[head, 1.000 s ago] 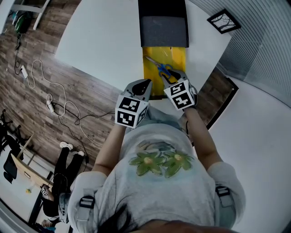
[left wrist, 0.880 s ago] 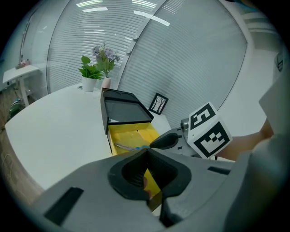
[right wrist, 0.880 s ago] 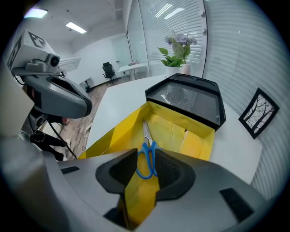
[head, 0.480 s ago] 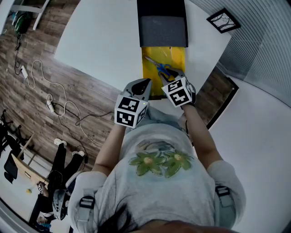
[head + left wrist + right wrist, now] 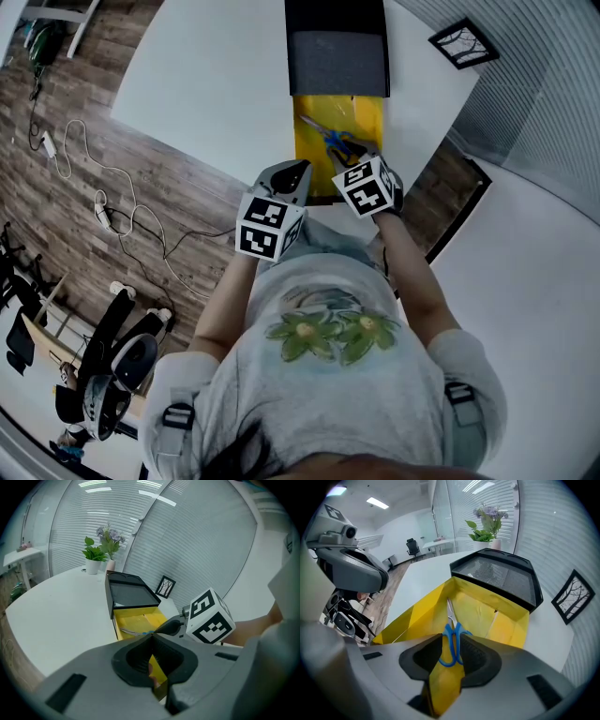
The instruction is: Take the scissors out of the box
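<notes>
- My right gripper (image 5: 452,635) is released, its jaws apart, over the near end of the open yellow rectangular box (image 5: 415,616).
- The metal-bladed scissors with blue loop handles (image 5: 449,613) lie flat on the box floor. The handles point toward me and the blades toward the far end.
- The blue handles show in the gap between my right jaws, which stand either side of them without closing on them.
- My left gripper (image 5: 153,636) is clenched, its jaw tips meeting, by the box's near left corner. A strip of yellow wall shows through the slot behind the tips.
- A black lid with a grey inner panel (image 5: 336,61) lies opened back at the box's far end.
- The box rests on the white table (image 5: 216,84), reaching its near edge.
- A potted green plant with pale flowers (image 5: 96,555) and a small black picture frame (image 5: 165,587) stand farther back on the table.
</notes>
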The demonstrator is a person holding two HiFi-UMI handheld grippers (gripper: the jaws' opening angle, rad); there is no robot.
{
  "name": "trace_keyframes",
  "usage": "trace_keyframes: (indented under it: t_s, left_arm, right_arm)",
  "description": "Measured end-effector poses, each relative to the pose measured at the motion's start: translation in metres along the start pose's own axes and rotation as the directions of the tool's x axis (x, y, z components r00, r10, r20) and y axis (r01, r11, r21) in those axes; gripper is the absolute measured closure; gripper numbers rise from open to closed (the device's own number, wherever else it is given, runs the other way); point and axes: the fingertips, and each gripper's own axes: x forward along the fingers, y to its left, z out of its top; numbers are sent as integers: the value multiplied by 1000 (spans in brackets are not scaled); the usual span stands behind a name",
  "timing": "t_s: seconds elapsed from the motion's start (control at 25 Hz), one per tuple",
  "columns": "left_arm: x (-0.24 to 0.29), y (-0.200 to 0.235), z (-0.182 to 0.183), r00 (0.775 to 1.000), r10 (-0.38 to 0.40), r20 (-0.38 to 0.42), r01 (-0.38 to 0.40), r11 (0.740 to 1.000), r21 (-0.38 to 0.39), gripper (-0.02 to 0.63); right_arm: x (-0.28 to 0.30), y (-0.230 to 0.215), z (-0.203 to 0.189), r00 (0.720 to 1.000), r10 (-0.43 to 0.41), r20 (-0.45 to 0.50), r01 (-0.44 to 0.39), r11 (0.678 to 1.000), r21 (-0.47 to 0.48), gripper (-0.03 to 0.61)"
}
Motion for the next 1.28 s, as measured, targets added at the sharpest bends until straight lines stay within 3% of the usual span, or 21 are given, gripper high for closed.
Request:
trace_keyframes:
  t_s: [1.28]
  left_arm:
    - [0,8,-1,1000,7,-5,-7,1000,-27,607]
  right_arm:
    - [19,-4,-6,989,-57,-134,39,990,-132,480]
